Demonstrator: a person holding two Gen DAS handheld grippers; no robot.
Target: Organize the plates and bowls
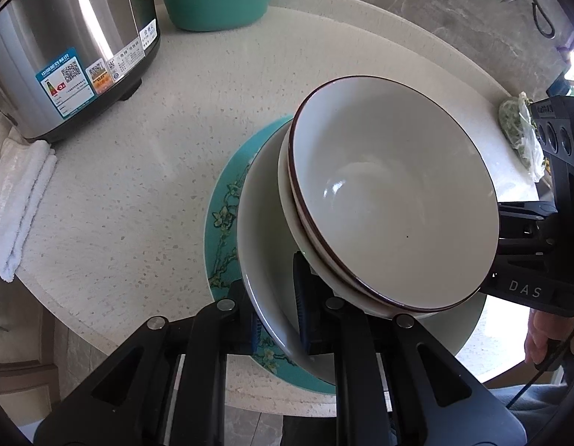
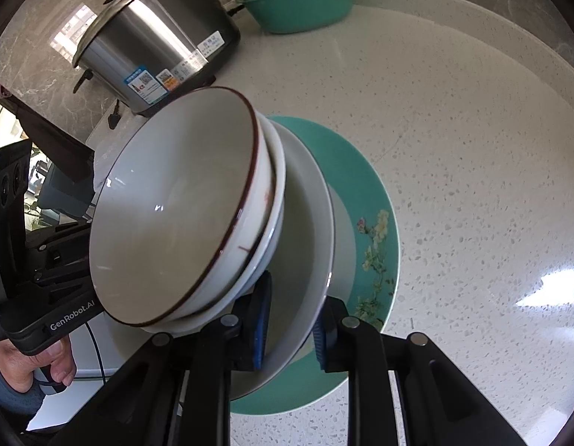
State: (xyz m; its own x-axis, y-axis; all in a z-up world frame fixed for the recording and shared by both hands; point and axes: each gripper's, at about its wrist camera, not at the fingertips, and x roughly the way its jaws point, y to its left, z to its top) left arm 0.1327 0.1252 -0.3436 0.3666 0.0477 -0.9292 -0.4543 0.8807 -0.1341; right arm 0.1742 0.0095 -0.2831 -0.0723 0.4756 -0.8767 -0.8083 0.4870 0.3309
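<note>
The left gripper (image 1: 276,316) is clamped on the near rim of a large white bowl (image 1: 264,230), one blue-padded finger inside the wall and the other outside it. The right gripper (image 2: 292,329) pinches the opposite rim of the same bowl in the same manner. Nested in this bowl are two smaller bowls, the upper one a brown-rimmed bowl (image 1: 394,193) tilted toward the left gripper's side, with a plain white bowl (image 1: 287,193) under it. The stack is over a teal flowered plate (image 1: 222,223); whether it touches the plate cannot be told. The plate lies flat on a pale speckled counter (image 1: 138,186). Farther back on the counter stand a steel rice cooker (image 1: 64,48) and a teal basin (image 1: 216,0) of green vegetables, well apart from the plate. A folded white towel (image 1: 19,200) lies beside the cooker, a bag of greens (image 1: 521,133) near the counter's edge, and scissors (image 1: 536,3) hang on the marbled wall.
</note>
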